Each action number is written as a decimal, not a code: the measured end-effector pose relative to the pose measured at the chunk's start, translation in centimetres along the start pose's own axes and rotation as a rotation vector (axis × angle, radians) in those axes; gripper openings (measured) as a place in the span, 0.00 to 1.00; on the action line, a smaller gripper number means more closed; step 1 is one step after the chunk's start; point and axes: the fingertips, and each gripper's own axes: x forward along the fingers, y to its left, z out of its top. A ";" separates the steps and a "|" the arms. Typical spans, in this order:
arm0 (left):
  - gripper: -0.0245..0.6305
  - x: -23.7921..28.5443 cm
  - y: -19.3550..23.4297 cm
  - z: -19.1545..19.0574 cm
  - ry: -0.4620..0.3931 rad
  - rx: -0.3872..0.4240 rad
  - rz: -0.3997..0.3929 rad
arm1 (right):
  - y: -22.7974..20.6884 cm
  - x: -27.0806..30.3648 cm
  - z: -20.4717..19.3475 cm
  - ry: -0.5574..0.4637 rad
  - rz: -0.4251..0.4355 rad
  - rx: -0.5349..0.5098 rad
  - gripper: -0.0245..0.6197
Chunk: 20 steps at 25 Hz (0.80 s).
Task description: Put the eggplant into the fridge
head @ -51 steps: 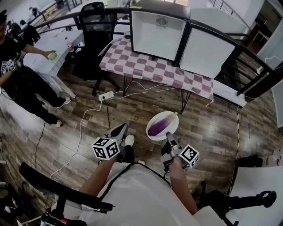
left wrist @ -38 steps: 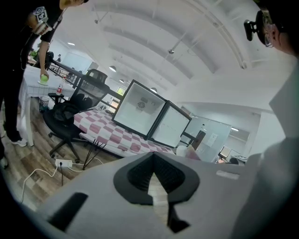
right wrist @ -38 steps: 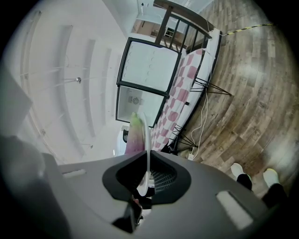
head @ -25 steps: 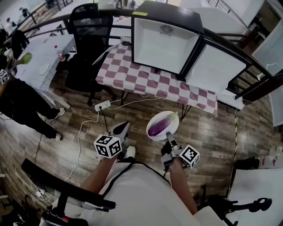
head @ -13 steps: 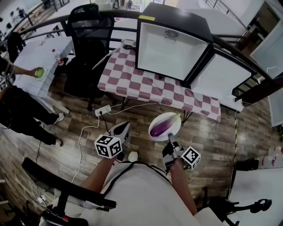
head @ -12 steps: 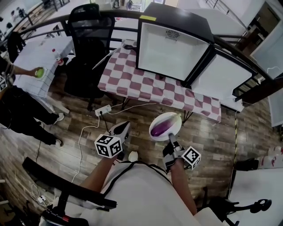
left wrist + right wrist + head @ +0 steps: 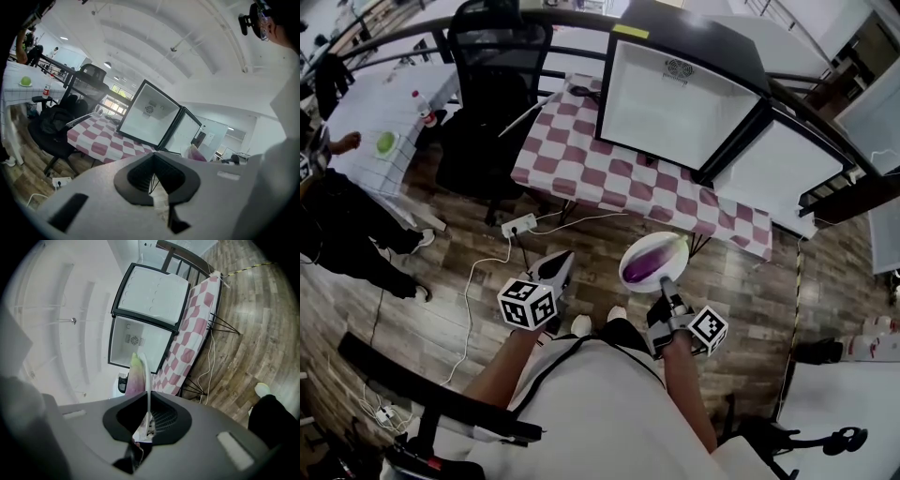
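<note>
A purple eggplant (image 7: pixel 649 263) lies on a small white plate (image 7: pixel 671 245). My right gripper (image 7: pixel 665 285) is shut on the plate's near rim and holds it level above the wood floor. In the right gripper view the plate (image 7: pixel 147 379) stands edge-on between the jaws, with the eggplant (image 7: pixel 134 376) beside it. My left gripper (image 7: pixel 557 266) hangs to the left of the plate, shut and holding nothing. The small fridge (image 7: pixel 680 97) stands ahead on a checkered table (image 7: pixel 581 159). Its door (image 7: pixel 769 171) is swung open to the right and the white inside looks bare.
A black office chair (image 7: pixel 492 84) stands left of the table. A power strip (image 7: pixel 521 225) and white cables lie on the floor under the table's front. A person (image 7: pixel 337 202) stands far left by a white table (image 7: pixel 380 127). A dark railing (image 7: pixel 839 145) runs behind the fridge.
Both grippers and the plate with the eggplant have come nearer to the checkered table and fridge. The grip on the plate is the same. The person at the left has shifted.
</note>
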 end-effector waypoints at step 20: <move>0.04 4.6 1.5 1.8 0.002 -0.001 0.044 | 0.5 5.1 3.9 0.039 0.026 0.007 0.08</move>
